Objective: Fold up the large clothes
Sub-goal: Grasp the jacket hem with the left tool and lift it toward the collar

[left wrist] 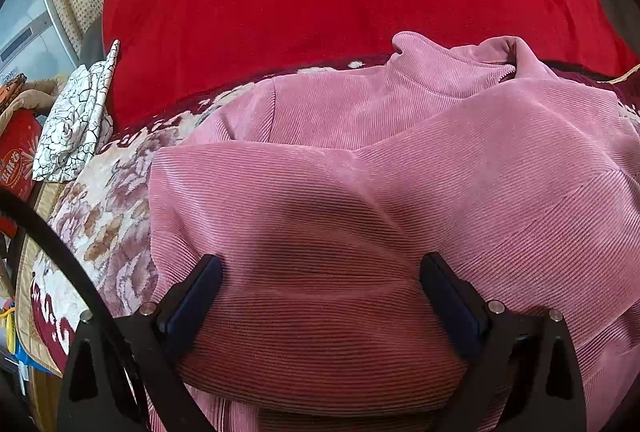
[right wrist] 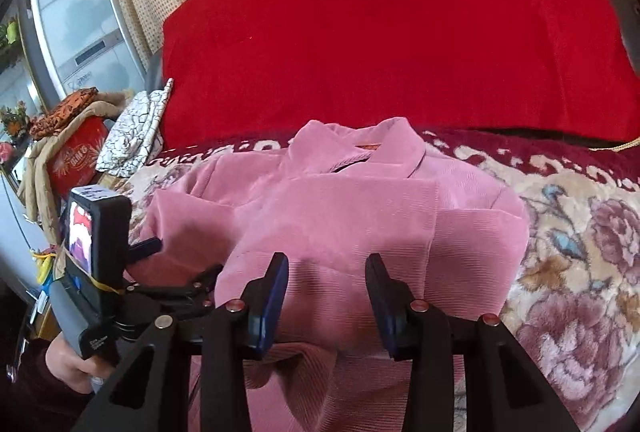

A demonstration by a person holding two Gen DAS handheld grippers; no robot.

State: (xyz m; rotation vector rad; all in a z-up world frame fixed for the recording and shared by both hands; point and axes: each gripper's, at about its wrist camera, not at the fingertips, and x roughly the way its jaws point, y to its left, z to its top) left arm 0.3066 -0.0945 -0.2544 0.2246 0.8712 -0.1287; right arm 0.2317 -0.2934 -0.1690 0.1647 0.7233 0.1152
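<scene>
Under my fingers at 6 o'clock: pink jacket (right wrist: 328,216) on bed (right wrist: 580,232) | left gripper (left wrist: 320,296) and right gripper (right wrist: 327,292) both open, holding nothing | risk: pinching one layer only, folded sleeves slide apart.

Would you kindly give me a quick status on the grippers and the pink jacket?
Left gripper open, right gripper open, both over pink jacket. Jacket partly folded on floral blanket. Nothing in the way.

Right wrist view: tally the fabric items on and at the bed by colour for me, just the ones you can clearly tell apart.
Pink: 1, the corduroy jacket
Red: 1, the big red cushion
Floral cream and maroon: 1, the bed blanket
White with black crackle print: 1, the cloth at the bed's left edge
Total: 4
</scene>
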